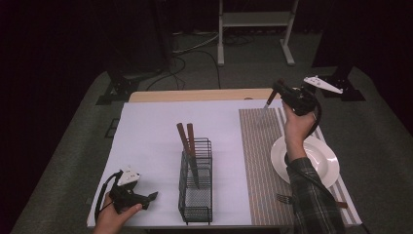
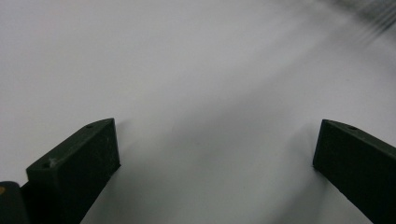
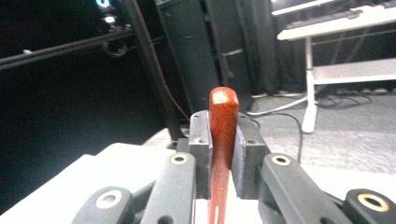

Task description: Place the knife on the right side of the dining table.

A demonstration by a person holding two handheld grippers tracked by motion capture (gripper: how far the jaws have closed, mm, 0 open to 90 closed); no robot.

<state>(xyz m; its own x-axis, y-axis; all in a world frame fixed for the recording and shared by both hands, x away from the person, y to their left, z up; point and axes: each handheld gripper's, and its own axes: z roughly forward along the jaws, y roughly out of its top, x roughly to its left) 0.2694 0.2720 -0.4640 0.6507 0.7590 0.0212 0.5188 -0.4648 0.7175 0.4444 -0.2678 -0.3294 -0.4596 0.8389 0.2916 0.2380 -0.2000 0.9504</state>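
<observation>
My right gripper (image 1: 276, 90) is raised over the far right of the table, shut on the reddish wooden handle of a knife (image 1: 267, 104). Its blade points down toward the striped placemat (image 1: 255, 161). In the right gripper view the knife handle (image 3: 223, 122) stands upright, clamped between the jaws of the right gripper (image 3: 223, 140). My left gripper (image 1: 152, 196) rests low at the near left corner, open, nothing between its jaws. The left gripper (image 2: 217, 149) hovers over the bare white table cover (image 2: 196, 74).
A black wire caddy (image 1: 196, 195) stands mid-table with two wooden-handled utensils (image 1: 185, 139) leaning in it. A white plate (image 1: 324, 163) lies on the placemat, with a fork (image 1: 286, 198) near the front edge. Beyond the table stand a white frame (image 1: 255, 19) and floor cables.
</observation>
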